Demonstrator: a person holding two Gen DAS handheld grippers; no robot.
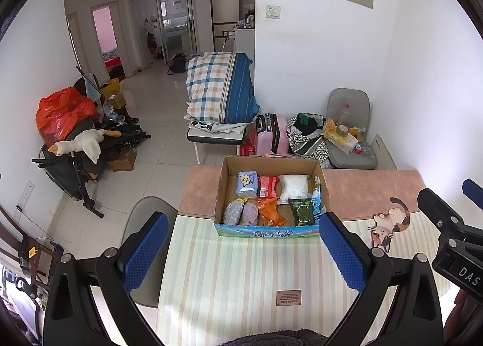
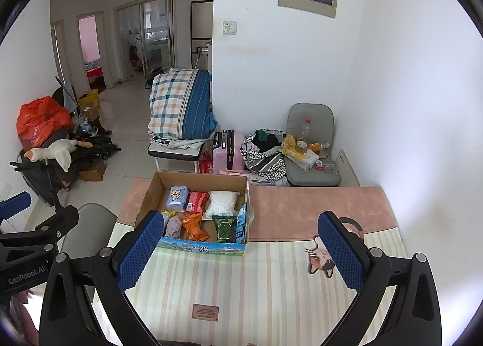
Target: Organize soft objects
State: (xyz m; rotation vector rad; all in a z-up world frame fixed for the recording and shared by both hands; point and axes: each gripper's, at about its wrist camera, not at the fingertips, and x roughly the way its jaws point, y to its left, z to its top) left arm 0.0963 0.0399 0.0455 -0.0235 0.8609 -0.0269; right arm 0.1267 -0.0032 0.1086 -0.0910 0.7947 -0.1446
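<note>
Striped tabletop, cloth-covered, pink band at the far edge; white-walled room beyond. Entries run near to far from my grippers.

1. Left gripper: jaws spread wide, nothing between them, poised above the bare striped cloth. Blue pads clean.
2. Right gripper: likewise spread wide and empty, level with the left one and just to its right.
3. Brown label patch: sewn on the cloth, directly below and between my right fingers.
4. Cat print: on the cloth, ahead-right of the left gripper.
5. Cardboard box: straight ahead of the left gripper, ahead-left of the right one, open-topped. The soft objects all lie inside: blue tissue pack, red pack, white pouch in the far row; silvery bundle, lilac cloth, orange packet, green packet in the near row, with a light-blue packet standing against the right wall.
6. Beyond the tabletop: pink suitcase, grey chair with clutter, folded plaid bedding.

Risk notes, my judgement: items sit packed side by side, so a wide-jawed reach may pinch two at once or snag the box's near wall and drag it across the cloth. Slick wrappers could slip from the pads; limp cloth may trail and pull neighbours out.
</note>
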